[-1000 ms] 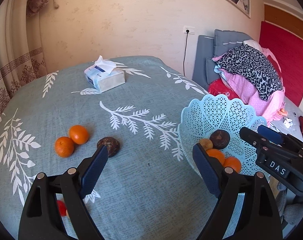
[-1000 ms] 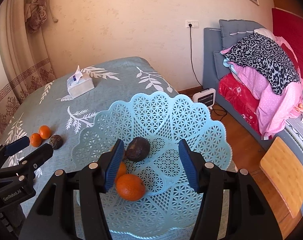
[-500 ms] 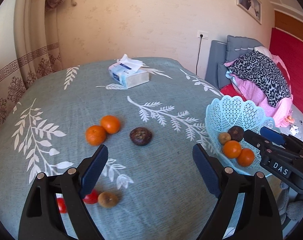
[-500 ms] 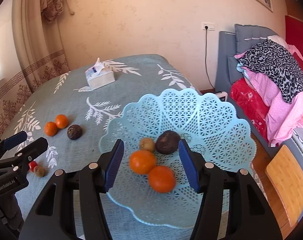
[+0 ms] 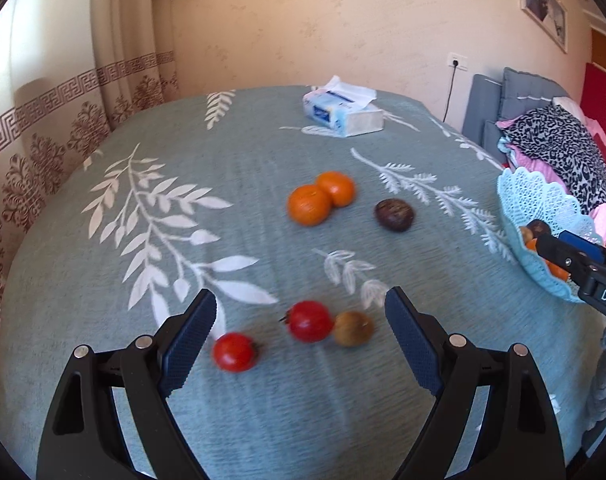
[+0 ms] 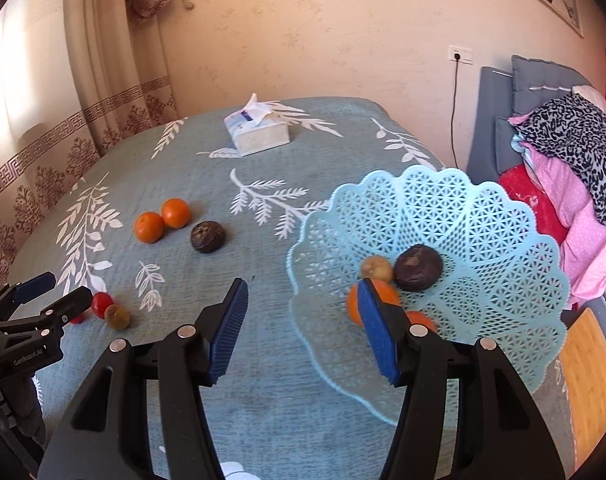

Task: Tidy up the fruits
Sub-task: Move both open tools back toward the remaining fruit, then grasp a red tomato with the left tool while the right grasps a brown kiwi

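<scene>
Swung leftward over the last second, both cameras: basket (image 5: pixel 543 216) now pushed to the right edge of the left wrist view, and two red tomatoes plus a small brownish fruit newly in sight there.

Landmark: the light-blue lattice basket (image 6: pixel 463 216), resting at the right edge of the teal leaf-print tablecloth (image 6: pixel 207 184). Inside it: a dark round fruit (image 6: pixel 418 267), a small yellowish fruit (image 6: pixel 377 267) just beside that, and two oranges (image 6: pixel 385 292) toward the near rim, partly hidden behind a right gripper finger.

Left of the basket, on the cloth: another dark fruit (image 5: pixel 394 215), then two oranges (image 5: pixel 309 205) touching each other. Nearer than those and well apart from the basket: a red tomato (image 5: pixel 309 321) touching a brownish fruit (image 5: pixel 353 328), and a second tomato (image 5: pixel 235 352) a little further left.

Left gripper (image 5: pixel 300 338) released, jaws spread wide, holding nothing, hanging above the tomato and brownish fruit. Right gripper (image 6: pixel 301 330) also released and empty, poised over the basket's left rim, one finger in front of the oranges inside.

Beyond the basket, toward the far side of the cloth: a tissue box (image 6: pixel 259 134). Right of the basket, off the table: a pile of pink and leopard-print bedding (image 6: pixel 575 152).
</scene>
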A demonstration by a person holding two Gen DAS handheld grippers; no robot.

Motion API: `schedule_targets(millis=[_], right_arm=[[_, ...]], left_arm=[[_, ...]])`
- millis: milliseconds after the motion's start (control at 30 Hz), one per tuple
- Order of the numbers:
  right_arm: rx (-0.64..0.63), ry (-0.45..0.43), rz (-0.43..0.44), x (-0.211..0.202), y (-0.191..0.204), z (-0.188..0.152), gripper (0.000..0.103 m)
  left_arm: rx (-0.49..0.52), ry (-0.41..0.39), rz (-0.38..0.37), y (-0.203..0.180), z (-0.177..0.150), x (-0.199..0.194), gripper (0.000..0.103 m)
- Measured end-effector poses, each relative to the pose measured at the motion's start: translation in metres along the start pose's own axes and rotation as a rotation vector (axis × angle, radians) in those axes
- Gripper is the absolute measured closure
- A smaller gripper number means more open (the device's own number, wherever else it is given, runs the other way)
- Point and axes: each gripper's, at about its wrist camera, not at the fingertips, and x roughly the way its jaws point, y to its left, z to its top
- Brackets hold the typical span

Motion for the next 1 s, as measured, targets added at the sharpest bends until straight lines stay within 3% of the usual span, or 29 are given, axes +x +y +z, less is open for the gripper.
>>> schedule_targets(millis=[233,333,467,700,800,1000], right_arm=[[-0.042,0.027,0.037,0.006,0.024,-0.006,0.044],[-0.059,0.026,0.034,0.008,0.032,-0.008,0.038],[-0.069,0.018,0.032,0.007,0.037,-0.008,0.037],[-0.082,0.026,0.058,0.008,0.048,-0.009,0.037],[-0.099,0.039,0.081,0.011,0.057,-0.010,0.037],[-0.128,0.073,0.161,0.017,0.079,-0.011,0.037]], left_arm=[[-0.023,0.048,0.009,0.018,-0.015,0.007,0.022],[-0.031,0.060,0.004,0.023,-0.019,0.008,0.026],[-0.054,0.081,-0.007,0.031,-0.023,0.012,0.032],[-0.117,0.133,-0.012,0.043,-0.025,0.023,0.053],[-0.111,0.131,-0.002,0.042,-0.026,0.023,0.070],[-0.113,0.101,-0.006,0.042,-0.028,0.016,0.074]])
